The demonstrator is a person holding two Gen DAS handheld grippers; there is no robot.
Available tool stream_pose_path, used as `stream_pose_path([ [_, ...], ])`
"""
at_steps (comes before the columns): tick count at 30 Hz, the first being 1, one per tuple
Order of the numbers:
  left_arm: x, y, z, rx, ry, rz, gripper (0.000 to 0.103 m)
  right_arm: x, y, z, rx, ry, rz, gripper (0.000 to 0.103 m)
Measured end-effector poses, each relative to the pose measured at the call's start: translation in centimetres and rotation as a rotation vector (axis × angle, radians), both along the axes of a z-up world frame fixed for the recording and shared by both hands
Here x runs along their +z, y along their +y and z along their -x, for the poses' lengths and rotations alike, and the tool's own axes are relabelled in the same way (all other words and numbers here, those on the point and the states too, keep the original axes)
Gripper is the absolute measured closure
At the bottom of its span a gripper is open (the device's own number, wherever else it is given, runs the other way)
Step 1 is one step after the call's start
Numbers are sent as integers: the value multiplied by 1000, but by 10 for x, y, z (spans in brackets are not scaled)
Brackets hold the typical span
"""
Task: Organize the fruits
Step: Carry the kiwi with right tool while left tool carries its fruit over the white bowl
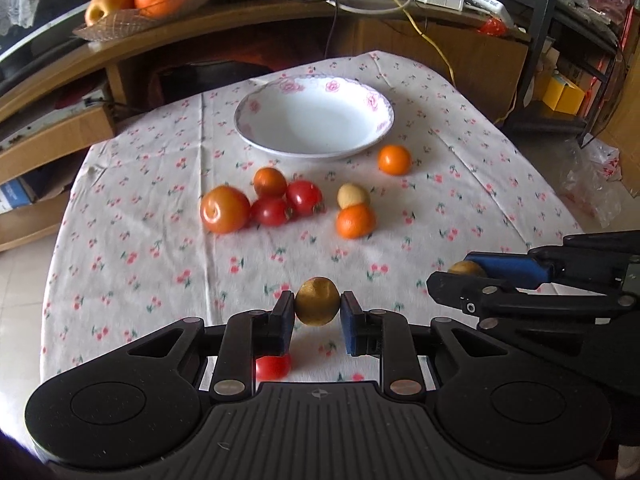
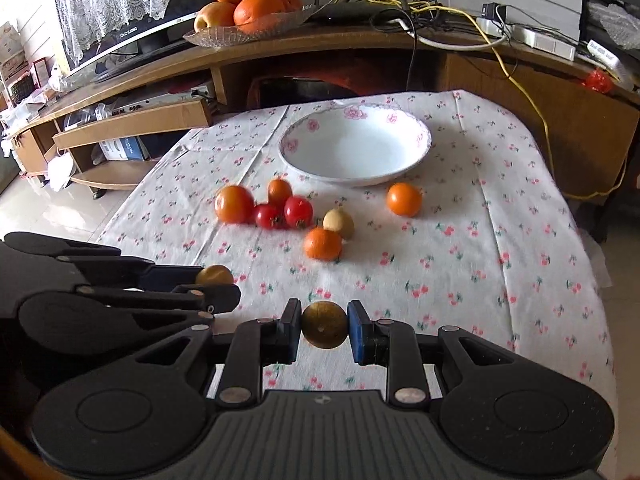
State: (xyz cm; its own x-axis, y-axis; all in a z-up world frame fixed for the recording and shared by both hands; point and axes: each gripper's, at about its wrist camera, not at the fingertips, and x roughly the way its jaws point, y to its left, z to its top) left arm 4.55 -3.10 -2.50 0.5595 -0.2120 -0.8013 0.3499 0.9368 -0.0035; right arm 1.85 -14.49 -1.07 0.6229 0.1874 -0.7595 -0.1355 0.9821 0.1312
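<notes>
Left gripper (image 1: 318,307): closed on a small brown-gold round fruit (image 1: 317,301), pinched between both blue pads, held above the near part of the worktop (image 1: 120,200). Right gripper (image 2: 324,324): same story, clamped on a second brownish fruit (image 2: 324,324), also off the cloth. The two grippers sit side by side, near each other, each showing in the other's view.

Target side: white bowl (image 1: 314,120) with pink flower rim at the far middle of the worktop, nothing in it.

Between grippers and bowl, loose on the cherry-print cloth:
- big orange-red tomato (image 1: 225,209), left of the cluster
- two small red tomatoes (image 1: 271,211) (image 1: 304,197) touching each other, and a smaller orange-red one (image 1: 270,182) just behind them
- pale yellowish fruit (image 1: 352,195) touching an orange mandarin (image 1: 355,221) in front of it
- another mandarin (image 1: 394,159) alone, just beside the bowl's near-right rim
- one red tomato (image 1: 273,366) directly under the left gripper's linkage, mostly hidden

A bare strip of cloth runs from the left gripper toward the bowl, between the tomato cluster and the yellow/mandarin pair. From the right gripper, that pair sits more or less in line with the bowl.

Background: curved wooden shelf behind the worktop with a glass dish of oranges and an apple (image 2: 244,12), plus tangled cables and white boxes (image 2: 500,28).
</notes>
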Motion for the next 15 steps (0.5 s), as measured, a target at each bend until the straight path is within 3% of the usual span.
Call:
stream_pose_path([
  [15, 17, -12, -75, -7, 46, -9, 72, 7, -11, -95, 39, 130, 30, 76],
])
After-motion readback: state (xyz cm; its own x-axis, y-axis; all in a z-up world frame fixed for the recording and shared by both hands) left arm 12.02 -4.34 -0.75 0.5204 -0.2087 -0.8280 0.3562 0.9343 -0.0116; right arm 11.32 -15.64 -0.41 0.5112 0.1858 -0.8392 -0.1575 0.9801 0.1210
